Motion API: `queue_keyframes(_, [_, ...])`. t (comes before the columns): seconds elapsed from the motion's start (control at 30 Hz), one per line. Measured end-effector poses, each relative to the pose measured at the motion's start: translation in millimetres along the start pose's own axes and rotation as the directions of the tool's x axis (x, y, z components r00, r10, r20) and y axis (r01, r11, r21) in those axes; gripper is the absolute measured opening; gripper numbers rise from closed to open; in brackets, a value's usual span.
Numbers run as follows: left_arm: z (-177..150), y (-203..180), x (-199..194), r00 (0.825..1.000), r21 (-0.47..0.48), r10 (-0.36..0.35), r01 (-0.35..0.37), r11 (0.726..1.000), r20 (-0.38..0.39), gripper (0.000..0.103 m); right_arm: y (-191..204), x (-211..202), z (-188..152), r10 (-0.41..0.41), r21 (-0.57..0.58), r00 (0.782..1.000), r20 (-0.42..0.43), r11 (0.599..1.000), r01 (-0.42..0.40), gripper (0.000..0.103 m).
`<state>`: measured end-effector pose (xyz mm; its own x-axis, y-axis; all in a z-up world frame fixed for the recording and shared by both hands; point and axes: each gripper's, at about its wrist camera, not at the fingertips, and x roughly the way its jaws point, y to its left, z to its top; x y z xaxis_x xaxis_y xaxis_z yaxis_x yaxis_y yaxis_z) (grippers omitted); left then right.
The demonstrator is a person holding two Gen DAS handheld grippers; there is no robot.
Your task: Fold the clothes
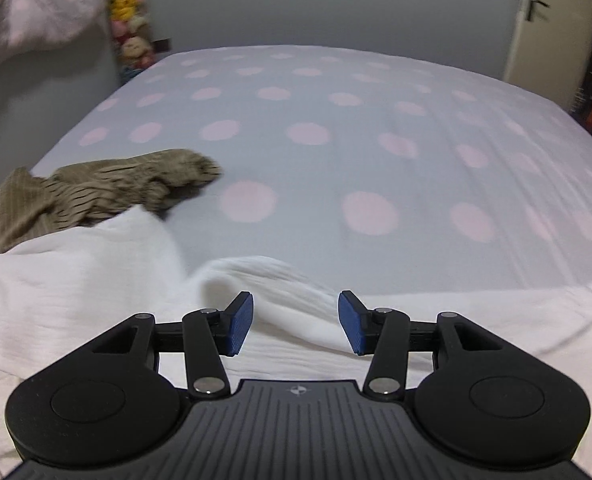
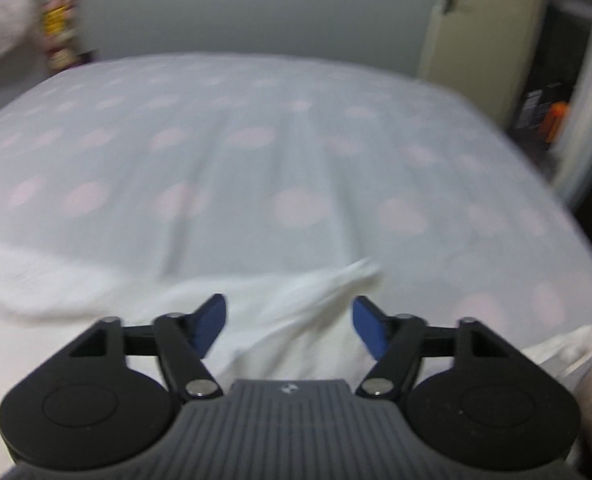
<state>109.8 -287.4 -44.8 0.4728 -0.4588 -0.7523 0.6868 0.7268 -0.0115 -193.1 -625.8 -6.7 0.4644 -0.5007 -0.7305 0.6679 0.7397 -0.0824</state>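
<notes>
A white garment (image 1: 96, 288) lies crumpled along the near edge of the bed, with a raised fold under my left gripper (image 1: 296, 326). That gripper is open, its blue pads (image 1: 240, 328) apart and clear of the cloth below. In the right wrist view, blurred by motion, the same white garment (image 2: 288, 320) spreads beneath my right gripper (image 2: 290, 328), which is open with nothing pinched. One corner of the cloth (image 2: 361, 270) sticks up beyond its fingers. A brown striped garment (image 1: 96, 192) lies bunched at the left of the bed.
The bed sheet (image 1: 315, 140) is pale blue with pink dots and stretches far ahead. A pillow (image 1: 28, 20) and stuffed toys (image 1: 130, 20) stand at the back left. A door (image 1: 547, 20) and dark shelves are at the right.
</notes>
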Motion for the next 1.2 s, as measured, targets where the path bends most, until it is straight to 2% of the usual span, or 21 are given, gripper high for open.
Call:
queue_keyframes(0.07, [-8, -5, 1, 1.000, 0.000, -0.015, 0.015, 1.000, -0.007, 0.045, 14, 1, -6, 0.028, -0.066, 0.997, -0.067, 0.997, -0.033, 0.075])
queue_keyframes(0.13, [-13, -6, 6, 1.000, 0.021, -0.001, 0.001, 1.000, -0.019, 0.045, 24, 11, -9, 0.013, -0.115, 0.990, -0.142, 0.993, -0.029, 0.075])
queue_keyframes(0.17, [-16, -4, 9, 1.000, 0.036, 0.016, -0.016, 0.999, -0.026, 0.045, 27, 19, -10, -0.001, -0.130, 0.984, -0.179, 0.991, -0.022, 0.067])
queue_keyframes(0.2, [-18, -2, 13, 0.999, 0.041, 0.039, -0.038, 0.998, -0.034, 0.045, 27, 26, -10, -0.006, -0.131, 0.978, -0.209, 0.991, -0.022, 0.057])
queue_keyframes(0.23, [-21, 2, 16, 0.997, 0.042, 0.062, -0.061, 0.997, -0.043, 0.045, 27, 31, -8, -0.003, -0.124, 0.973, -0.229, 0.992, -0.027, 0.026])
queue_keyframes(0.27, [-23, 4, 18, 0.996, 0.034, 0.079, -0.077, 0.996, -0.053, 0.045, 28, 36, -7, 0.002, -0.116, 0.968, -0.249, 0.993, -0.031, 0.008])
queue_keyframes(0.33, [-26, 13, 22, 0.993, -0.007, 0.081, -0.082, 0.997, -0.080, 0.045, 29, 44, 0, -0.005, -0.105, 0.965, -0.263, 0.994, -0.024, 0.008])
queue_keyframes(0.43, [-27, 23, 26, 0.993, -0.055, 0.065, -0.071, 0.996, -0.095, 0.045, 28, 39, 27, -0.047, -0.088, 0.979, -0.196, 0.996, 0.030, 0.006])
queue_keyframes(0.53, [-25, 23, 29, 0.995, -0.055, 0.055, -0.060, 0.997, -0.087, 0.045, 26, 40, 63, -0.066, -0.055, 0.988, -0.139, 0.997, 0.058, 0.006])
queue_keyframes(0.7, [-24, 23, 39, 0.995, -0.061, 0.022, -0.028, 0.998, -0.096, 0.045, 25, 58, 123, -0.123, -0.031, 0.989, -0.077, 0.992, 0.120, 0.005])
queue_keyframes(0.83, [-21, 26, 48, 0.996, -0.084, 0.007, -0.015, 0.996, -0.094, 0.045, 22, 80, 156, -0.137, -0.018, 0.988, -0.076, 0.991, 0.136, 0.005])
queue_keyframes(0.93, [-19, 26, 53, 0.995, -0.099, -0.007, -0.003, 0.995, -0.100, 0.045, 29, 95, 150, -0.122, -0.026, 0.984, -0.132, 0.992, 0.120, 0.006])
queue_keyframes(1.1, [-18, 23, 56, 0.995, -0.090, -0.026, 0.017, 0.996, -0.097, 0.045, 37, 121, 107, -0.076, -0.019, 0.970, -0.230, 0.997, 0.074, 0.007])
queue_keyframes(1.2, [-18, 24, 56, 0.995, -0.096, -0.024, 0.014, 0.995, -0.100, 0.045, 35, 135, 84, -0.038, 0.052, 0.961, -0.274, 0.997, 0.054, 0.012])
